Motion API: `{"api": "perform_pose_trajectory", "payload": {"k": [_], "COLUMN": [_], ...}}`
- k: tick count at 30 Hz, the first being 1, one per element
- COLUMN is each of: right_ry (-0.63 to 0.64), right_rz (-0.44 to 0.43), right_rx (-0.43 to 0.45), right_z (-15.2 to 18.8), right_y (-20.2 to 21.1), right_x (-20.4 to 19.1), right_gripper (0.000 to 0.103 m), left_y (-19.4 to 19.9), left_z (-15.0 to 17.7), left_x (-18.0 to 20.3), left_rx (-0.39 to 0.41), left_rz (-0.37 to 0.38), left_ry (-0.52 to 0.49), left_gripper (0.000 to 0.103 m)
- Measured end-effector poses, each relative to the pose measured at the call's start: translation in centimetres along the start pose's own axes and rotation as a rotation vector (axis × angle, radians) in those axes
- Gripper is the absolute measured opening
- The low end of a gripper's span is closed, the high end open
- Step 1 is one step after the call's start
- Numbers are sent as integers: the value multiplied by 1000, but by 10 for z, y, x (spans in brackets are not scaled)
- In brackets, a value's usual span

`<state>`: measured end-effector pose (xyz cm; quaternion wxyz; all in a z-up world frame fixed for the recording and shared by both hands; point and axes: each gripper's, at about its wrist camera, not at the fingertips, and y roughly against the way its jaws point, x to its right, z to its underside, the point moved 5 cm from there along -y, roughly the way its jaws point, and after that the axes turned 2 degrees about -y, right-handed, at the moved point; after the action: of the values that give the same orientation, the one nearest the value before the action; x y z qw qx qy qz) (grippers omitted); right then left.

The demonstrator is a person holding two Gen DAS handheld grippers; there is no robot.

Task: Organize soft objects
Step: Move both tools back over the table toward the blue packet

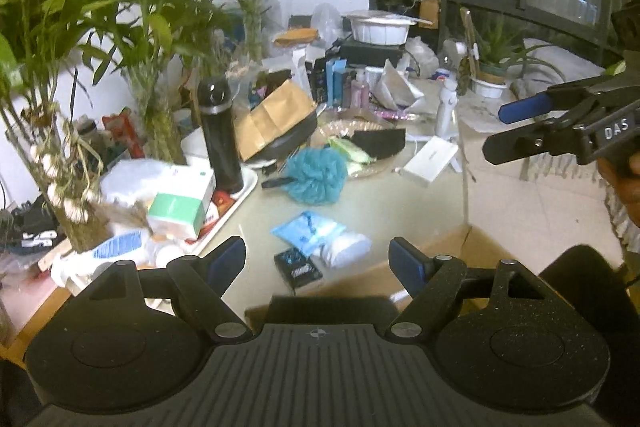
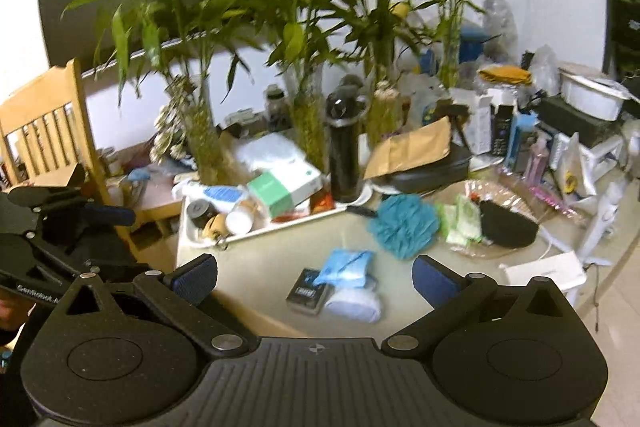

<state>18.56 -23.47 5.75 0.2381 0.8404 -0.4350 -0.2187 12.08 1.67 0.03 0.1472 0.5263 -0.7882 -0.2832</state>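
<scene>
A teal bath pouf (image 1: 316,175) (image 2: 404,225) lies mid-table. A light blue packet (image 1: 308,231) (image 2: 347,267) rests on a white soft roll (image 1: 345,247) (image 2: 354,301), beside a small black box (image 1: 298,270) (image 2: 309,291). A black soft pouch (image 2: 507,229) (image 1: 378,143) lies on a clear plastic sheet with green packets (image 2: 464,217). My left gripper (image 1: 318,261) is open and empty, above the table's near edge. My right gripper (image 2: 316,277) is open and empty, above the packet; it also shows at the right of the left wrist view (image 1: 494,133).
A white tray (image 2: 188,231) with boxes and bottles, a black flask (image 1: 220,135) (image 2: 344,151) and bamboo plants (image 2: 308,39) crowd the left and back. A cardboard box (image 1: 452,255) sits below the near table edge. A wooden chair (image 2: 48,131) stands left. A white power bank (image 1: 430,159) lies right.
</scene>
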Motion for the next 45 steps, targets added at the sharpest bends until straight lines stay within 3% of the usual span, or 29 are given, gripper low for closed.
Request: {"api": "perform_pose_trajectory", "payload": {"k": [16,24,34,45], "right_ry": [-17,-58,-92,-156], "right_rz": [28,37,48,4], "right_rx": [5,-30,-53,-111], "right_z": [-3,10,30,40], "right_y": [-13,-37,-56,-70], "right_x": [36,57,73,103], "right_gripper": [103,103,103,103], "left_y": [9,-3,-21,-53], "left_z": [-11,2,20,23], "left_x": [3,-20,-56,-73], "left_rx": [42,18,-10,-20], "left_rz": [-11,-64,-71,-67], "left_ry": [-28,-8,73,66], "left_gripper": [79,79,79,79]}}
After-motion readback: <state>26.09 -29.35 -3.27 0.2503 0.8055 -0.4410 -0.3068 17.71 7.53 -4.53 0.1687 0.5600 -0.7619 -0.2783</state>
